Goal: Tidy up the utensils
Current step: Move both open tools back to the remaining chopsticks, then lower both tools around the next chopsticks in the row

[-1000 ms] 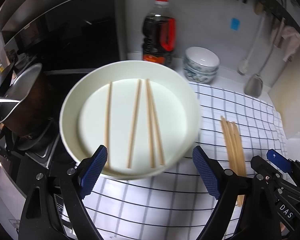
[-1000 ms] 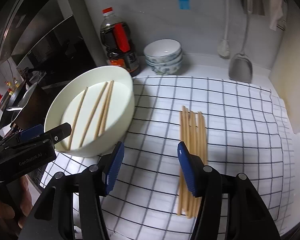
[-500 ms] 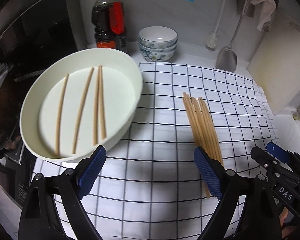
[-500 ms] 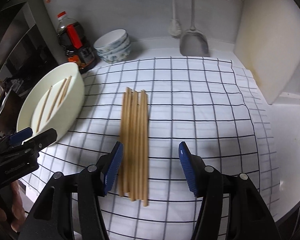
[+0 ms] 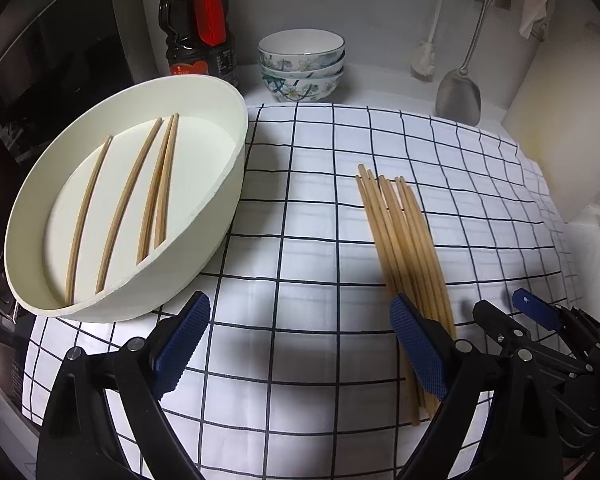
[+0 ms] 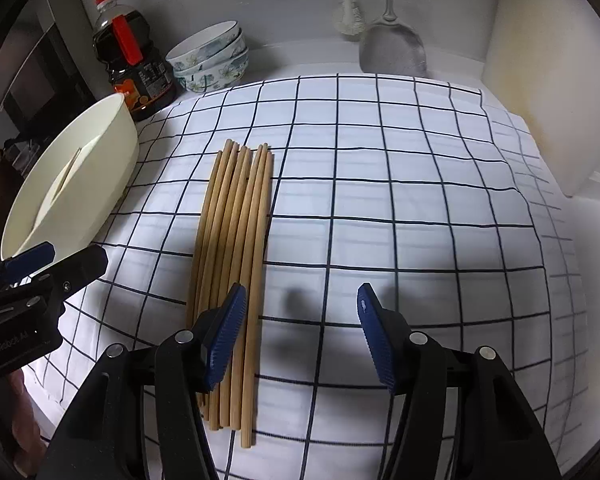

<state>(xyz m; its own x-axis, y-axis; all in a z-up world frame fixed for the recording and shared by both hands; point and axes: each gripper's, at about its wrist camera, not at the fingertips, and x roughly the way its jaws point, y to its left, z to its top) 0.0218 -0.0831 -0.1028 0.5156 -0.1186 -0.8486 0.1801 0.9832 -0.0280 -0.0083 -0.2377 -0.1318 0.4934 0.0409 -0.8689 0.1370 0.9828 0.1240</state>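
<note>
Loose chopsticks (image 6: 236, 264): bundle of pale wooden sticks, side by side on checked cloth (image 6: 400, 200), tips toward the back wall, right of the basin.
Chopsticks in basin (image 5: 140, 196): four, flat on the floor of the cream oval basin (image 5: 220, 216); two close together, two apart. Basin at left edge of cloth.
Writing: "GenRobot.AI", faint, on the black body of the left gripper as seen from the right wrist view; bottle label text too small to read.
Left gripper (image 5: 300, 344): angled steeply down over bare cloth between basin and bundle; blue pads spread wide, nothing between them; right pad overlapping the bundle's near end in view.
Right gripper (image 6: 300, 332): angled steeply down, jaws apart and empty; left pad in front of the bundle's near half, contact not discernible.
Behind: dark sauce bottle (image 5: 198, 24) with red handle; stacked floral bowls (image 5: 302, 66); metal spatula (image 6: 392, 48) and white brush (image 5: 426, 60) hanging on wall; pale board (image 6: 548, 80) upright at right.
</note>
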